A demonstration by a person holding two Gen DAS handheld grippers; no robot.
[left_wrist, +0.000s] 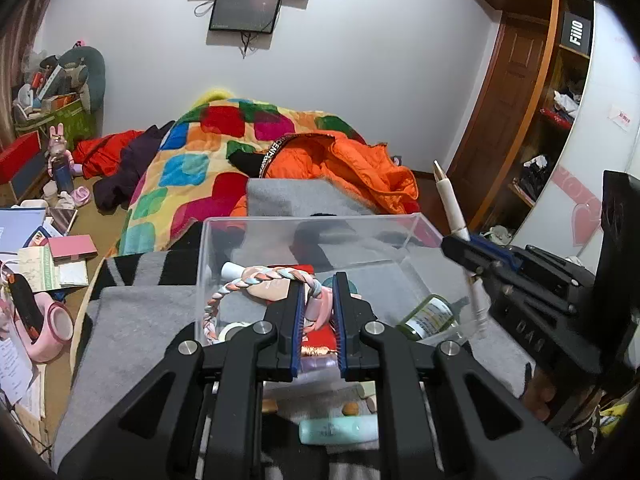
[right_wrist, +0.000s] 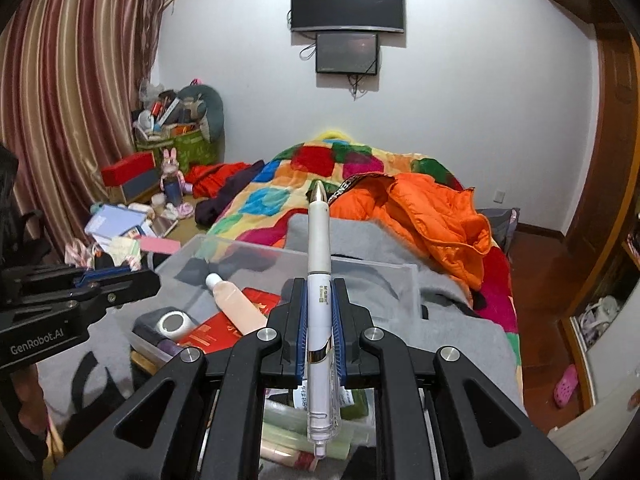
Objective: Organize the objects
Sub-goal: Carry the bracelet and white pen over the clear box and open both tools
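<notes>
Right gripper [right_wrist: 319, 312] clamped on white pen [right_wrist: 319, 240], tip up, above clear box [left_wrist: 304, 226] on grey blanket [left_wrist: 132, 320]. Left gripper [left_wrist: 316, 304] over box, jaws narrow, either side of braided headband [left_wrist: 276, 274]; can't tell if gripping. Pink bottle [right_wrist: 234, 300], green jar [left_wrist: 428, 316] inside box.

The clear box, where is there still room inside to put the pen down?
The clear box has bare gray floor at its far end, between the pink bottle and the far wall. The near end is crowded: braided headband, red packet, green jar. The right gripper holds the pen.
</notes>
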